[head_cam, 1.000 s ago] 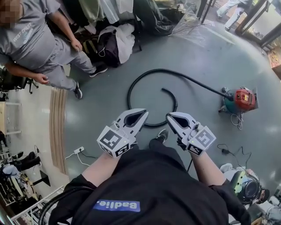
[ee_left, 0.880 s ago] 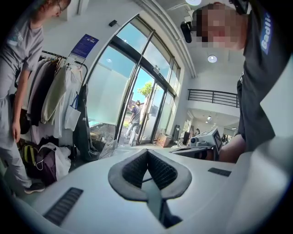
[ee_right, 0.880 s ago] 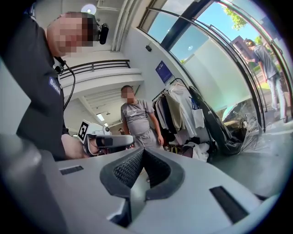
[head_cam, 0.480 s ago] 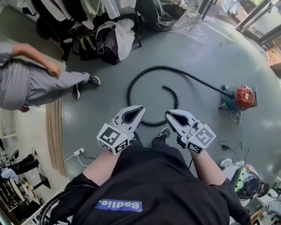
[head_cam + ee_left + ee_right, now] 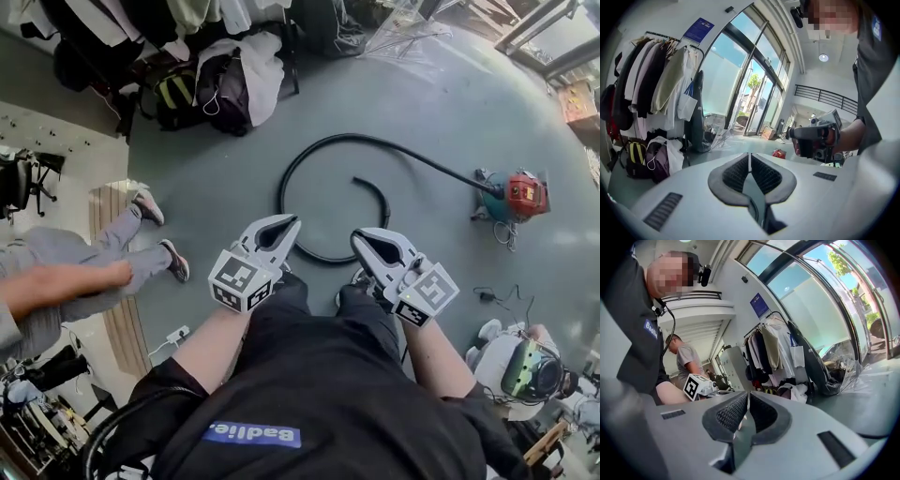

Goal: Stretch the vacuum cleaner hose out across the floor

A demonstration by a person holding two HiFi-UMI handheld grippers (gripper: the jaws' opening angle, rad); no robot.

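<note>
Grey floor (image 5: pixel 450 112): smooth; the hose and the vacuum cleaner both lie on it.
Bystander (image 5: pixel 89 258): at the left edge, in grey trousers, with a blurred forearm stretched across the near-left corner.
Power strip (image 5: pixel 178 333): white, on the floor at the near left, just beside the wearer's left forearm in the head view.
Bags and clothes (image 5: pixel 225 80): heaped at the far left, below a clothes rail (image 5: pixel 651 75) full of hanging garments.
Left tool (image 5: pixel 289 225): closed on nothing; its ribbed pads (image 5: pixel 736 171) meet along one thin line. It is held in the air in front of the wearer's waist, on the near side of the hose's loop.
Hose (image 5: pixel 305 164): black, in the middle of the floor, curled into an open loop. Its free end hooks round inside the loop, and its other end runs right to the vacuum cleaner. Neither tool touches it.
Right tool (image 5: pixel 359 236): closed and empty, with its pads (image 5: pixel 731 413) pressed together. It is held just right of the left tool and apart from it.
Vacuum cleaner (image 5: pixel 520 195): red over a teal base, at the far right, with the hose joined at its left side.
</note>
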